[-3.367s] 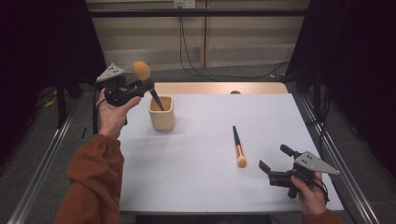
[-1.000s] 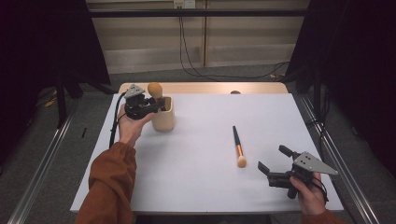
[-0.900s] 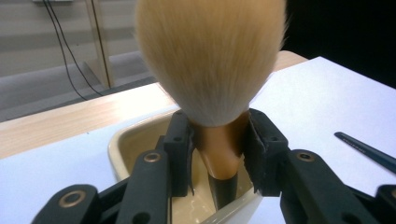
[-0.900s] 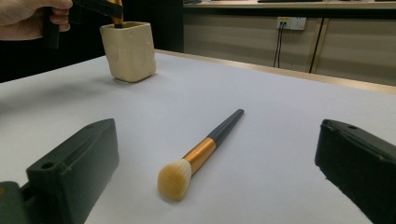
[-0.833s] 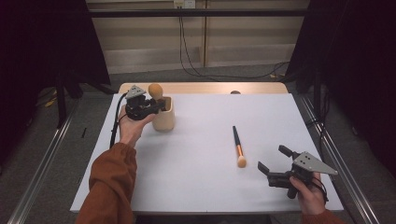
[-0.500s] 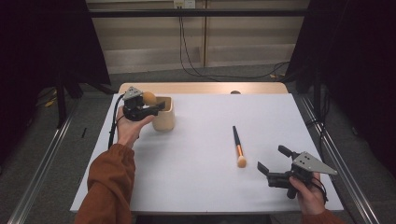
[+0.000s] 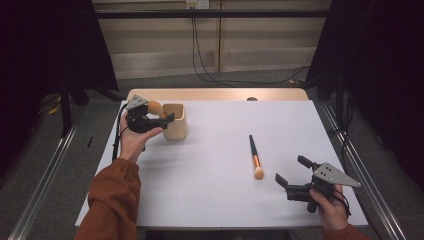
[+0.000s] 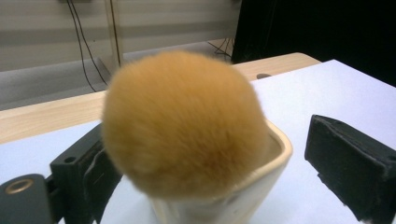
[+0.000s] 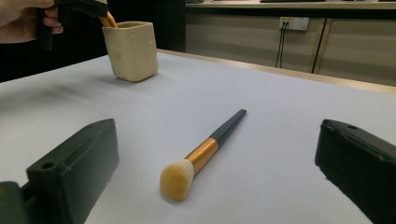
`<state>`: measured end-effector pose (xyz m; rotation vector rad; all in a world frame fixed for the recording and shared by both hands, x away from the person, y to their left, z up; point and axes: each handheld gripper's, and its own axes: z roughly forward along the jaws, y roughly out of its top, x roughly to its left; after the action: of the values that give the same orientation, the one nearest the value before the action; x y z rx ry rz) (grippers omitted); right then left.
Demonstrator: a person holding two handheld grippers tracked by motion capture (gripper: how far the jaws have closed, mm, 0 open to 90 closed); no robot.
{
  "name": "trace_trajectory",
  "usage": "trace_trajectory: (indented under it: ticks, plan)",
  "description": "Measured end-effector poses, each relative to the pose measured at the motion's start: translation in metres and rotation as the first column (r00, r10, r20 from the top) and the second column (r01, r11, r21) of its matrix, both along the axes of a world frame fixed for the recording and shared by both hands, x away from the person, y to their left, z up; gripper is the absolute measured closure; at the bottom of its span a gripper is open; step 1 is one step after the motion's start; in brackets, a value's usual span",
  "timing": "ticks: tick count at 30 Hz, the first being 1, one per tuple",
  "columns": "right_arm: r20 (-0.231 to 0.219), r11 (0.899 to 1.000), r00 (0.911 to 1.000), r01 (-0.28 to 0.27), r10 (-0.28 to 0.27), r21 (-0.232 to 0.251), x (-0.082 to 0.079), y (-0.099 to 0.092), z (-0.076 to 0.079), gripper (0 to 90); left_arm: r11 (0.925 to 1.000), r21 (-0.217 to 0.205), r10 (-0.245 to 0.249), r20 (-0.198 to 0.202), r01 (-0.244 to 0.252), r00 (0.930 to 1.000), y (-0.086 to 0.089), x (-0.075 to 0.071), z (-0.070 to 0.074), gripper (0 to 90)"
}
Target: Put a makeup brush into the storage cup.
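White table [image 7: 210, 190] holds a cup [image 7: 175, 121] with a fluffy brush [image 8: 182, 126] already in it, the left gripper [image 7: 159, 119] spread around it, so next the spread right gripper [image 7: 294, 175] should pinch the other brush [image 7: 255, 156] lying nearby.

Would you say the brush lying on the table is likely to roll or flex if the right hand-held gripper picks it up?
The brush has a round, slim handle, so a sideways nudge would probably roll it. The handle looks rigid and should not flex; only the bristle tip seems soft. It looks light, and the smooth handle might slip, so gripping near the orange band seems safest.
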<state>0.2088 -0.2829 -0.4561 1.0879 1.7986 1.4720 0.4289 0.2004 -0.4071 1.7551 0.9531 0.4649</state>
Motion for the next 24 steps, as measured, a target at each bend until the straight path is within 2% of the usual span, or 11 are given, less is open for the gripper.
trace_trajectory:
  ticks: [2, 4, 8, 11, 13, 18, 20, 24]
  plan:
    - [0.000, 1.000, 1.0000, 0.001, -0.001, -0.001, 0.000, 0.000, 0.000, 0.0, 0.9999, -0.010, 0.000, -0.011, 0.000, 0.9999, 0.002, -0.002, 0.001, 3.2]
    - [0.000, 1.000, 1.0000, 0.001, -0.001, -0.001, 0.000, 0.000, 0.000, 0.0, 1.0000, 0.004, 0.006, -0.002, -0.006, 1.0000, 0.003, -0.004, 0.002, 2.8]
    - [0.002, 1.000, 1.0000, -0.001, 0.001, -0.004, 0.000, 0.000, 0.000, 0.0, 0.9998, -0.017, 0.005, -0.011, -0.005, 0.9999, 0.009, -0.008, 0.001, 2.7]
    - [0.002, 1.000, 1.0000, -0.001, 0.001, -0.003, 0.000, 0.000, 0.000, 0.0, 0.9999, -0.001, 0.010, -0.006, -0.010, 0.9999, 0.011, -0.013, -0.001, 2.8]
    - [0.001, 1.000, 1.0000, -0.001, 0.001, -0.004, 0.000, 0.000, 0.000, 0.0, 0.9998, -0.017, 0.007, -0.008, -0.007, 0.9999, 0.014, -0.015, -0.002, 2.8]
    - [0.001, 1.000, 1.0000, -0.002, 0.002, -0.004, 0.001, 0.000, 0.000, 0.0, 1.0000, 0.004, 0.005, 0.004, -0.005, 1.0000, 0.016, -0.023, -0.001, 2.8]
    - [0.002, 1.000, 1.0000, -0.001, 0.001, -0.004, 0.001, 0.000, 0.000, 0.0, 0.9998, 0.020, 0.007, 0.020, -0.007, 0.9998, 0.016, -0.026, 0.000, 3.5]
    - [0.005, 1.000, 1.0000, 0.003, -0.003, -0.004, 0.000, 0.000, 0.000, 0.0, 0.9999, 0.011, -0.006, 0.009, 0.005, 0.9999, 0.018, -0.035, 0.001, 4.1]
